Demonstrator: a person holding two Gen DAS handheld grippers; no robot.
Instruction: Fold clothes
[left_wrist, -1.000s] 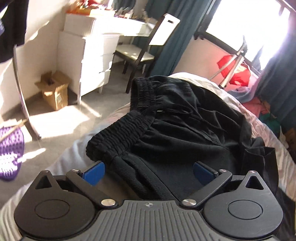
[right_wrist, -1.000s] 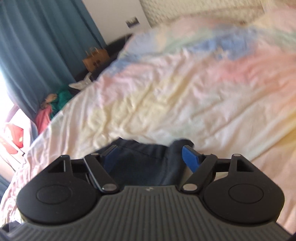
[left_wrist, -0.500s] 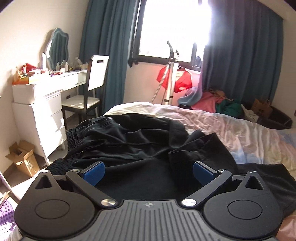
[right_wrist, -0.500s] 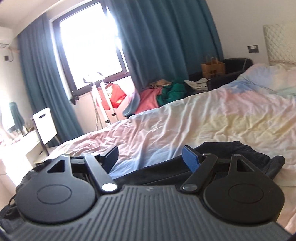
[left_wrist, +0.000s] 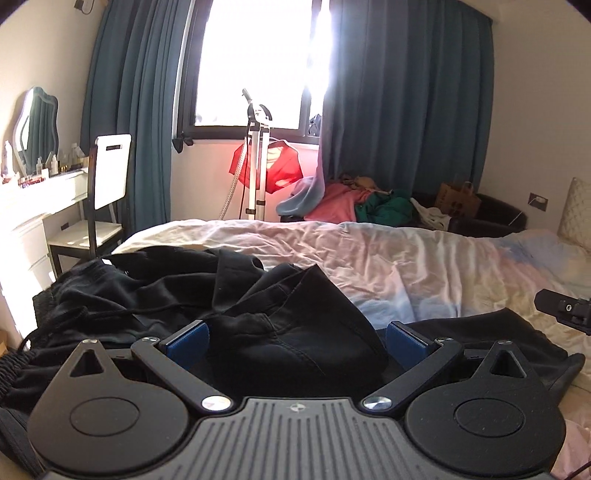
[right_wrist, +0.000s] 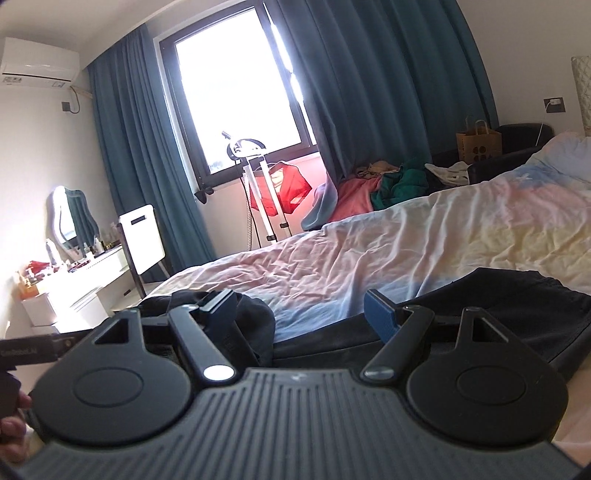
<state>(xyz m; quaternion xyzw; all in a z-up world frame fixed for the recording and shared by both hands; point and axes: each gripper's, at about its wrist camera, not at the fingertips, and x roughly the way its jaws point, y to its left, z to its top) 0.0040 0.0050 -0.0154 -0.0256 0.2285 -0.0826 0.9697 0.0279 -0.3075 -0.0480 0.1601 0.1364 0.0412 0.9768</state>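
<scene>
Black trousers (left_wrist: 177, 291) lie crumpled on the near side of the bed, elastic waistband at the left, a leg running right; they show in the right wrist view too (right_wrist: 491, 306). My left gripper (left_wrist: 295, 338) is open, its blue pads either side of a raised fold of the black cloth, holding nothing. My right gripper (right_wrist: 301, 312) is open and empty, above the trouser leg near the bed's front edge. Its tip shows at the right edge of the left wrist view (left_wrist: 561, 308).
The bed (left_wrist: 424, 258) has a wrinkled pastel sheet. Beyond it are a clothes pile (left_wrist: 354, 203), a garment steamer stand (left_wrist: 255, 166), a paper bag (left_wrist: 458, 201) and teal curtains. A chair (left_wrist: 107, 192) and white dresser (left_wrist: 26, 218) stand left.
Both grippers have tilted up from looking down at the bed to looking level across the room. The trousers now lie lower in both views. Both stay open.
</scene>
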